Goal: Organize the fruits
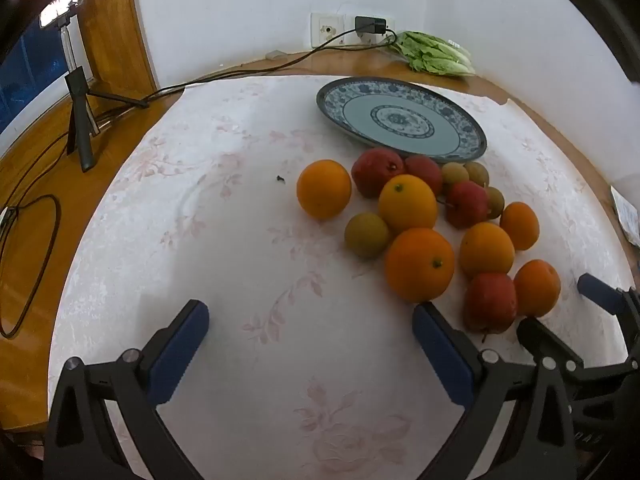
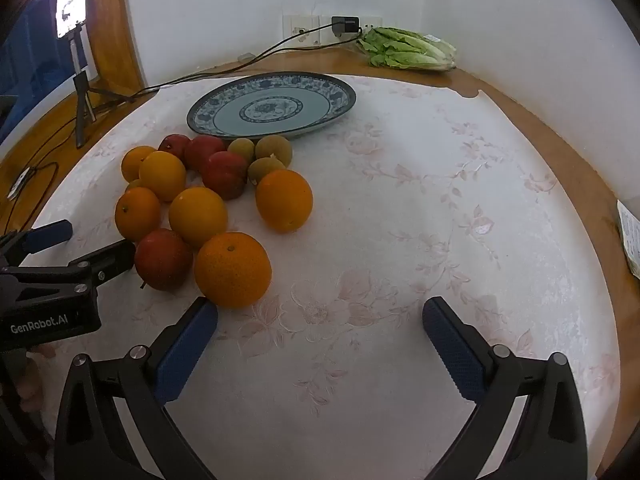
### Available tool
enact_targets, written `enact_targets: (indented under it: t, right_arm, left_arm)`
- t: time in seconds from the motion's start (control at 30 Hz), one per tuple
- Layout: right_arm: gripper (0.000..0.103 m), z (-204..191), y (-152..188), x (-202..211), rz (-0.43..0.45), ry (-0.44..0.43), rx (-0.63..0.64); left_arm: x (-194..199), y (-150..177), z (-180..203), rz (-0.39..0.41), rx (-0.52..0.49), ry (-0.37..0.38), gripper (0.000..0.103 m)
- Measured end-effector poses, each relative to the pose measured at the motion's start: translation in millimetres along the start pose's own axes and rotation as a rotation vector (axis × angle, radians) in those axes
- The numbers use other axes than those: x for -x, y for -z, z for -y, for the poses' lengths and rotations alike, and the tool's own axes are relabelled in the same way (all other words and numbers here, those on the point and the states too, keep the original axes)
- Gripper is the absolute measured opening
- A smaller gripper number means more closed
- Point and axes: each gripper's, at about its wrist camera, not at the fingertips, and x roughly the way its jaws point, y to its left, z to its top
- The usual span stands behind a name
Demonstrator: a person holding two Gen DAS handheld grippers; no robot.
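We have not started yet — the plate (image 2: 340, 96) at the far side of the counter (image 2: 400, 220) sits bare. The fruits (image 2: 198, 216) lie heaped just near of it, and both our left claw (image 1: 310, 324) and right claw (image 2: 320, 316) gape wide, holding nothing.

oranges (image 1: 324, 189): 7 | red apples (image 1: 376, 172): 4 | small brown-green fruits (image 1: 366, 235): 4 | plate (image 1: 401, 117): 1 | lettuce (image 1: 436, 54): 1

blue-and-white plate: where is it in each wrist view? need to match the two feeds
Left wrist: the plate sits upper right of centre, empty, just behind the fruit pile.
Right wrist: the plate sits upper left of centre, empty, again just behind the fruit pile.
Shared landmark: the bagged lettuce on the wooden table edge by the wall, beyond the plate in both views.
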Motion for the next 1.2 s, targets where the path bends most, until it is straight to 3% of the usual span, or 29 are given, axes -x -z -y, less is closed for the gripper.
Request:
enact_targets:
  t: [1.2]
  right_arm:
    - [0.103, 0.6, -0.9, 0.0, -0.015, -0.001, 0.000]
  left_arm:
    - [-1.2, 7.3, 1.0, 0.012, 0.000, 0.001, 0.103]
